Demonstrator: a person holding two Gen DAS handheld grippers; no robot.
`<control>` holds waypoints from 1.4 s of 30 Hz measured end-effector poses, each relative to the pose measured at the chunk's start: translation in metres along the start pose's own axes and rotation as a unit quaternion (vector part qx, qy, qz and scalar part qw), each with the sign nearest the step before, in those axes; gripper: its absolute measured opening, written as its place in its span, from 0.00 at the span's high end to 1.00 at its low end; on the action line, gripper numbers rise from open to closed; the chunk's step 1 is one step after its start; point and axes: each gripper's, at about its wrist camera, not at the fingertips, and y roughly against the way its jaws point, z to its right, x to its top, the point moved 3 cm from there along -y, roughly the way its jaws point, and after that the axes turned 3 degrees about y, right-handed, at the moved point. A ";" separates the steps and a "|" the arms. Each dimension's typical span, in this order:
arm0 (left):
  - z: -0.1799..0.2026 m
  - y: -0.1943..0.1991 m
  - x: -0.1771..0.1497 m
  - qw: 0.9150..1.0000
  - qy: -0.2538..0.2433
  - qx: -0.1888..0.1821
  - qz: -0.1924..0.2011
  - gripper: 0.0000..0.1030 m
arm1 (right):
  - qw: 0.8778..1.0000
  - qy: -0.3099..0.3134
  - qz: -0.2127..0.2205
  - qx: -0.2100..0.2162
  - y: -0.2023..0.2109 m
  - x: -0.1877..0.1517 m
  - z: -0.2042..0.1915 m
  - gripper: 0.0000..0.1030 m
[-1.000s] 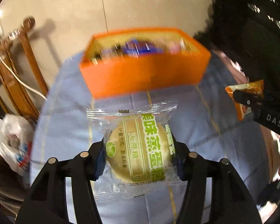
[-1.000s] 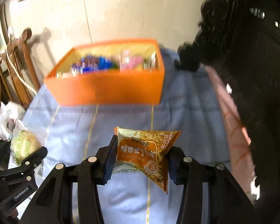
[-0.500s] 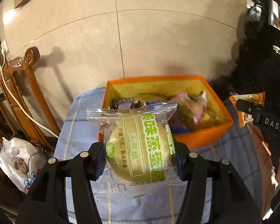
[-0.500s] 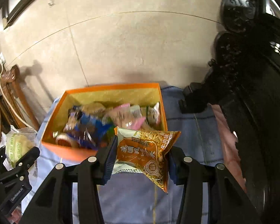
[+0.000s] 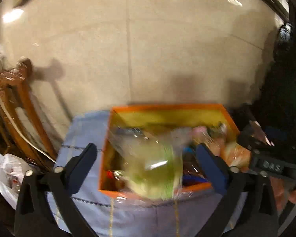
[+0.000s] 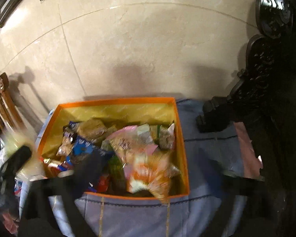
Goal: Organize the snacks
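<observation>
The clear-wrapped round yellow cake with green print, blurred, hangs low in the frame's middle over the near edge of the orange cardboard box, loose between the spread jaws of the left tool, which have just been opening. In the right wrist view the orange foil peanut packet, also blurred, lies in the box's near right corner, free of the right tool, whose jaws have likewise just been opening. The box, full of mixed wrapped snacks, sits on the pale blue cloth-covered surface before a beige tiled wall.
</observation>
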 end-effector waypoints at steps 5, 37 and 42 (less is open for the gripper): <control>0.005 0.006 0.005 1.000 -0.014 -0.013 0.012 0.04 | 1.000 -0.002 0.004 0.001 0.006 0.005 0.005 0.03; -0.001 0.012 -0.004 1.000 0.012 0.004 -0.023 0.04 | 1.000 0.015 0.009 -0.015 0.025 -0.003 0.004 0.03; 0.002 0.012 -0.008 1.000 0.002 -0.006 -0.014 0.04 | 1.000 0.007 0.004 -0.021 0.020 -0.006 0.007 0.03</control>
